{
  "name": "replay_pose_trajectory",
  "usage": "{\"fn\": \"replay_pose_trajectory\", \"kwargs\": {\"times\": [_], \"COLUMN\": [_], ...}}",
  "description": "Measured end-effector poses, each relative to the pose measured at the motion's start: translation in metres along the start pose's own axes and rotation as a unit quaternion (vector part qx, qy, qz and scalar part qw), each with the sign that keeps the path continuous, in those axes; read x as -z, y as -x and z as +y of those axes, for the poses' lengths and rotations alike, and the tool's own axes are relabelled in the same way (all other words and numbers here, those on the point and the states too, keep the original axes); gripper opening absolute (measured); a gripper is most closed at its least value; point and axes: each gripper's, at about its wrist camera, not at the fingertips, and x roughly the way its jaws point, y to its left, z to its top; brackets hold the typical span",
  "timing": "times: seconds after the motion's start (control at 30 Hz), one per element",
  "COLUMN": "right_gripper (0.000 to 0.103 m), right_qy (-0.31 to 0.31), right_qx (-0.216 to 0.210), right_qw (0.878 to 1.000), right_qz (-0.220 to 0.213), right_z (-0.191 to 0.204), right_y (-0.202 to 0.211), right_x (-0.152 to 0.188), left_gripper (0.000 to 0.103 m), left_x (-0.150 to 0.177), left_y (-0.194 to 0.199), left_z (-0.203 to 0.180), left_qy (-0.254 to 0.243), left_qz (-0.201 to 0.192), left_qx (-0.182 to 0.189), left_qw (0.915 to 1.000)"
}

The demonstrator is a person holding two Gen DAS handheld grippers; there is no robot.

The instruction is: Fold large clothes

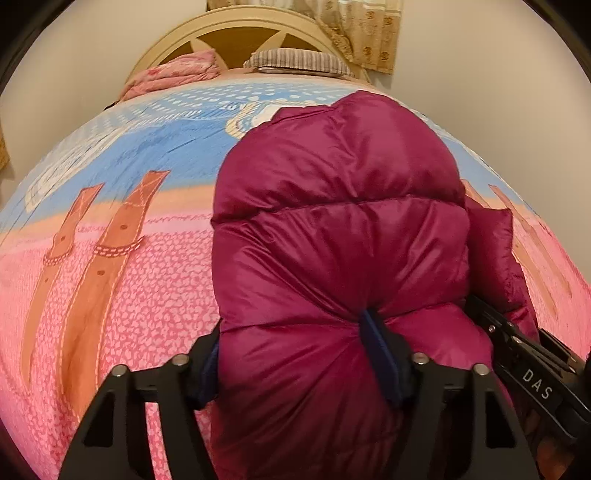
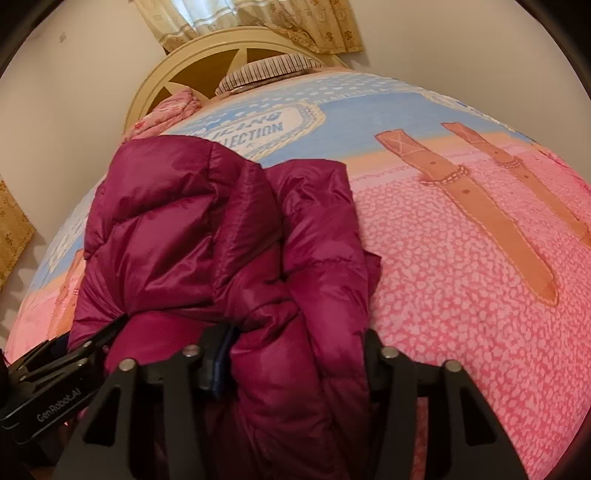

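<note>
A puffy magenta down jacket (image 1: 332, 229) lies bunched on the bed; it also shows in the right wrist view (image 2: 207, 236). My left gripper (image 1: 295, 365) is shut on the jacket's near edge, its blue-padded fingers (image 1: 380, 350) pressed into the fabric. My right gripper (image 2: 295, 362) is shut on another thick fold of the jacket, with its fingers (image 2: 221, 365) sunk in the padding. The two grippers are close side by side: the right one shows at the left view's right edge (image 1: 532, 362), the left one at the right view's left edge (image 2: 55, 373).
The bed is covered by a pink and blue bedspread (image 1: 122, 280) with printed brown straps (image 2: 491, 221). A striped pillow (image 1: 299, 61) and a pink folded blanket (image 1: 173, 74) lie at the cream headboard (image 1: 236, 26). Curtains (image 2: 258, 18) hang behind.
</note>
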Motion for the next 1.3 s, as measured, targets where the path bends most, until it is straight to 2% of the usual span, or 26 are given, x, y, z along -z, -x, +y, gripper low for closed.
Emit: {"fn": "replay_pose_trajectory", "kwargs": {"times": [0.17, 0.23, 0.3, 0.53, 0.8, 1.1, 1.3], "right_gripper": [0.026, 0.023, 0.022, 0.02, 0.02, 0.02, 0.02], "right_qy": [0.019, 0.028, 0.039, 0.045, 0.07, 0.119, 0.149], "right_qx": [-0.016, -0.016, -0.014, -0.039, -0.08, -0.127, -0.15], "right_qw": [1.0, 0.999, 0.999, 0.998, 0.993, 0.983, 0.976], "right_qz": [-0.007, -0.014, -0.02, -0.034, -0.052, -0.053, -0.045], "right_z": [0.006, 0.009, 0.013, 0.028, 0.069, 0.12, 0.137], "right_y": [0.006, 0.011, 0.019, 0.048, 0.079, 0.083, 0.074], "right_x": [0.004, 0.006, 0.01, 0.02, 0.021, 0.018, 0.015], "left_gripper": [0.038, 0.028, 0.026, 0.022, 0.022, 0.022, 0.022], "left_x": [0.006, 0.008, 0.011, 0.02, 0.024, 0.032, 0.038], "left_y": [0.017, 0.028, 0.039, 0.082, 0.133, 0.169, 0.183], "left_z": [-0.018, -0.021, -0.021, -0.01, 0.025, 0.082, 0.119], "left_qy": [-0.048, -0.062, -0.069, -0.065, -0.035, 0.009, 0.032], "left_qz": [-0.03, -0.042, -0.051, -0.073, -0.099, -0.116, -0.12], "left_qx": [-0.024, -0.031, -0.034, -0.033, -0.044, -0.076, -0.099], "left_qw": [0.9981, 0.9967, 0.9957, 0.9947, 0.9935, 0.9903, 0.9874]}}
